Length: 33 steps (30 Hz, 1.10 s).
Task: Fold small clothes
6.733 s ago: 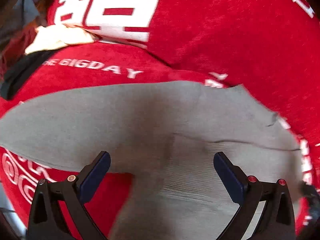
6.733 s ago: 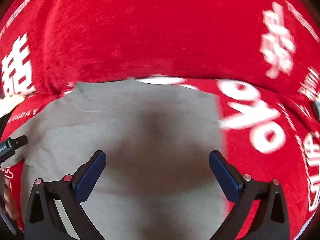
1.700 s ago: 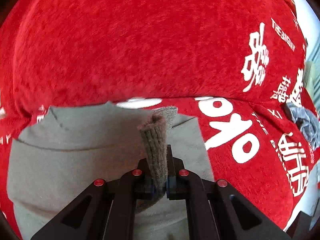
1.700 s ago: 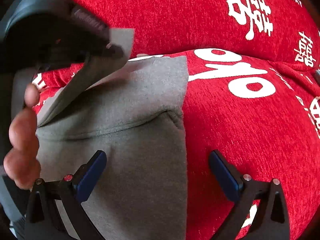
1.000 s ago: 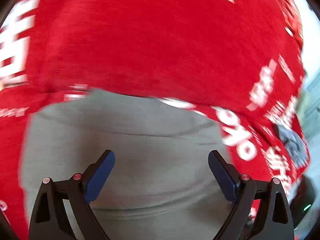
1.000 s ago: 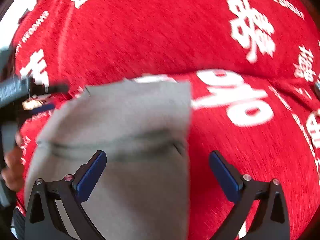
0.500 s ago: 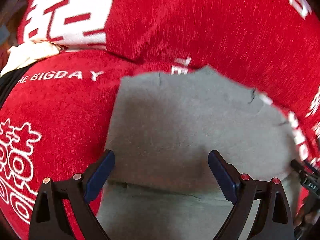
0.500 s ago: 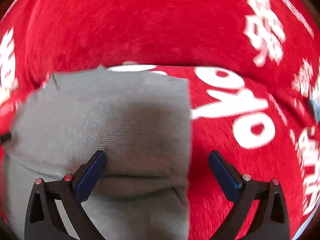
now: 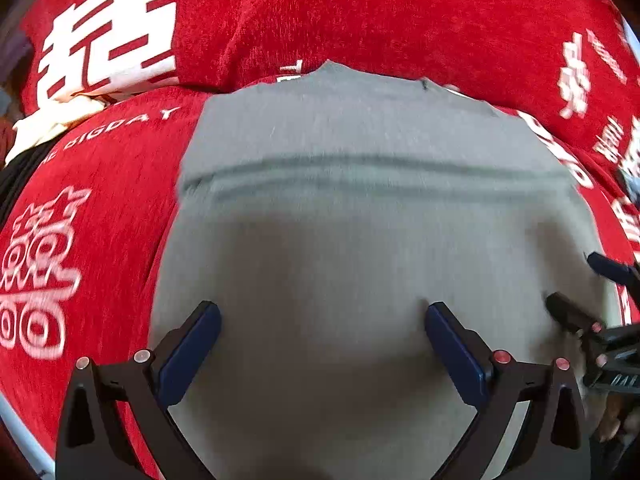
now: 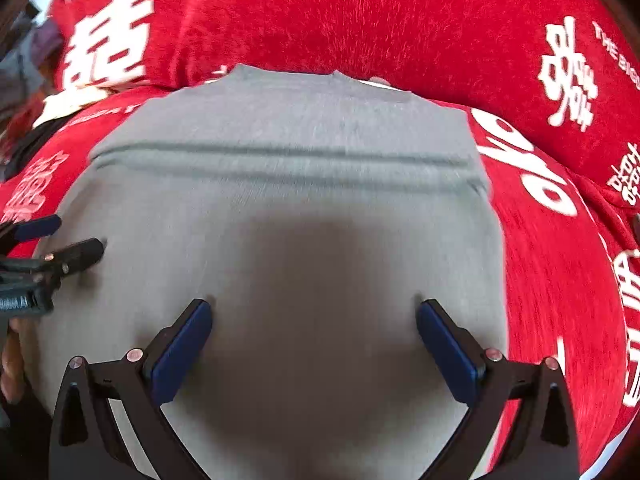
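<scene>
A grey knit garment [image 9: 360, 220] lies folded flat on a red cover with white characters [image 9: 400, 12]; a fold line runs across it. It also shows in the right wrist view [image 10: 280, 208]. My left gripper [image 9: 320, 320] is open and empty, just above the garment's near part. My right gripper [image 10: 312, 316] is open and empty over the same cloth. The right gripper's fingers [image 9: 572, 316] show at the right edge of the left wrist view; the left gripper's fingers [image 10: 76, 252] show at the left edge of the right wrist view.
The red cover [image 10: 560, 280] spreads around the garment and rises into a cushion behind it. A cream cloth [image 9: 48, 120] and dark items lie at far left. A grey-blue cloth [image 9: 632, 184] sits at the right edge.
Both grippers have moved closer over the garment, which now fills more of each view. Earlier the left gripper let go of a held edge and opened.
</scene>
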### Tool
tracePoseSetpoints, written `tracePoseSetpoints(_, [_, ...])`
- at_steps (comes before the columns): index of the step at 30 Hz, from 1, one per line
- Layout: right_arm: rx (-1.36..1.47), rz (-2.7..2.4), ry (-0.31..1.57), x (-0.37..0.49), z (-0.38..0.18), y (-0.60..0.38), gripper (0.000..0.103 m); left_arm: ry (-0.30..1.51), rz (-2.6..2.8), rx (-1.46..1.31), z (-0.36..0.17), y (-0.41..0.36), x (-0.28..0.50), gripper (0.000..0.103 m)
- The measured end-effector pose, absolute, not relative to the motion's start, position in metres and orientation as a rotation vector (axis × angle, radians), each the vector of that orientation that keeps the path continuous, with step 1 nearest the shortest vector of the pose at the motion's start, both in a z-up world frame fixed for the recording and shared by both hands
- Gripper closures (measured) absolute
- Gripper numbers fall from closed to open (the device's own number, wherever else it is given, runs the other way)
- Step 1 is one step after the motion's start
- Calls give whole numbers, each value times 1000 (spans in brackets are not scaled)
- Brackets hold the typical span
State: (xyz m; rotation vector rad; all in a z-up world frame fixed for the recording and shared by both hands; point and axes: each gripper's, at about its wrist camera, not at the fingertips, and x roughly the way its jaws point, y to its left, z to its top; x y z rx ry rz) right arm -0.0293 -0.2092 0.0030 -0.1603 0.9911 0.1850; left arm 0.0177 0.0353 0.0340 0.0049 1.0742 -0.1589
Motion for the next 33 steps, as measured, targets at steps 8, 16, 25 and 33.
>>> tracePoseSetpoints(8, [-362, 298, 939, -147, -11, -237, 1, 1063, -205, 52, 30, 65, -73, 1])
tracePoseSetpoints(16, [-463, 343, 874, -166, 10, -188, 1, 1041, -270, 105, 46, 33, -104, 1])
tracePoseSetpoints(25, [-487, 410, 904, -163, -16, -193, 1, 1105, -234, 155, 20, 49, -117, 0])
tracePoseSetpoints(33, [-652, 268, 995, -201, -26, -242, 1, 1171, -132, 152, 29, 74, -132, 0])
